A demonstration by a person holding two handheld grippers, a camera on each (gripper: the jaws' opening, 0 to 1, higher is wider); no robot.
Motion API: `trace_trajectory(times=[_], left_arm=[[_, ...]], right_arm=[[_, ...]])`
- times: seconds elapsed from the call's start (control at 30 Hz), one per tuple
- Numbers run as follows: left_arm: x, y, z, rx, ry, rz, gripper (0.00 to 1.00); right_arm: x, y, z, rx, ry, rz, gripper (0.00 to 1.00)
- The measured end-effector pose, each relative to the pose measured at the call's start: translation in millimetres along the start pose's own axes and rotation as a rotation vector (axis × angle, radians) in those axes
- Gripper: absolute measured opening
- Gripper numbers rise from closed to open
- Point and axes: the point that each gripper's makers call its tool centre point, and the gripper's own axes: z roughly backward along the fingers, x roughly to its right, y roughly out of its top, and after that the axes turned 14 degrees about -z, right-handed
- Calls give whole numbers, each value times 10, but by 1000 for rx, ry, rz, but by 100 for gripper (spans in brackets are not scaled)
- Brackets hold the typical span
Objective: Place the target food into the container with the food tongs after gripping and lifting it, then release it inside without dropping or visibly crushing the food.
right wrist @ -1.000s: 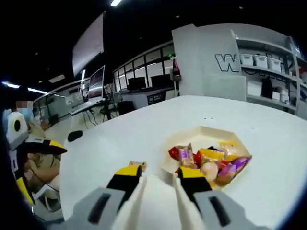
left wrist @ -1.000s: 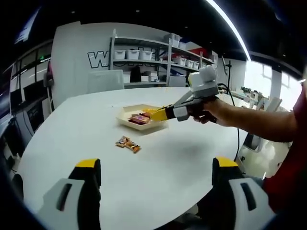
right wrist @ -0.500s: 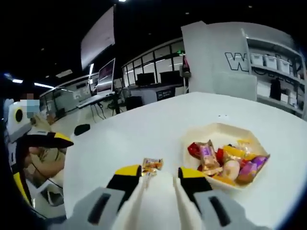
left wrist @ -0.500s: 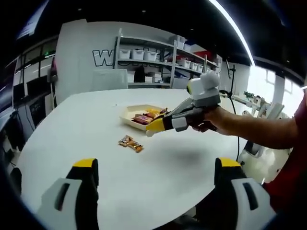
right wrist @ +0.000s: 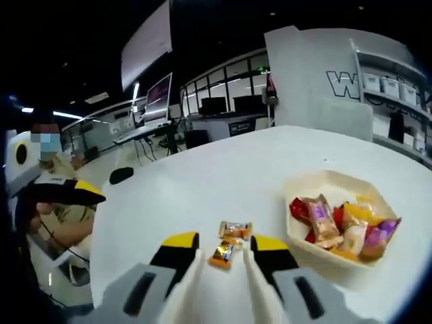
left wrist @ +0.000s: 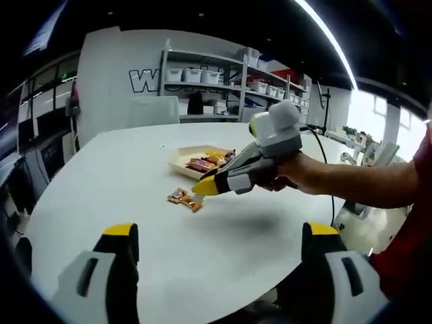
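Observation:
Two orange wrapped snacks [right wrist: 227, 241] lie loose on the white table [right wrist: 202, 175], left of a cream tray [right wrist: 327, 181] holding several wrapped snacks. My right gripper [right wrist: 224, 241] is shut on white food tongs [right wrist: 196, 273]. The tongs' blades stand apart, with the nearer snack between their tips. In the left gripper view the right gripper [left wrist: 202, 188], held in a hand, points down at the loose snacks [left wrist: 183, 198] in front of the tray [left wrist: 177, 156]. My left gripper [left wrist: 219, 233] is open and holds nothing, low over the near table edge.
The left gripper [right wrist: 64, 192] shows at the left edge of the right gripper view, with a seated person [right wrist: 54, 219] behind it. Shelves with bins [left wrist: 216, 81] and a white wall stand beyond the table. A black object [right wrist: 121, 175] lies at the table's far side.
The right gripper has moved off the tray and down to the loose orange snacks, which now lie between the tongs' tips. The left gripper has stayed put.

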Motion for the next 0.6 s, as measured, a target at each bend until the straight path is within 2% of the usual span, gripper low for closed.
trace_trajectory(times=[0.17, 0.3, 0.47, 0.6], left_arm=[[-6, -6, 6, -1, 2, -2, 98], [-9, 1, 10, 0, 3, -4, 98], [-18, 1, 20, 3, 6, -3, 97], [3, -3, 11, 2, 2, -4, 97]], right_arm=[[7, -40, -76, -19, -10, 12, 25], [20, -127, -132, -52, -26, 67, 25], [40, -151, -110, -63, -30, 51, 23], [50, -163, -81, -74, -24, -1, 21]])
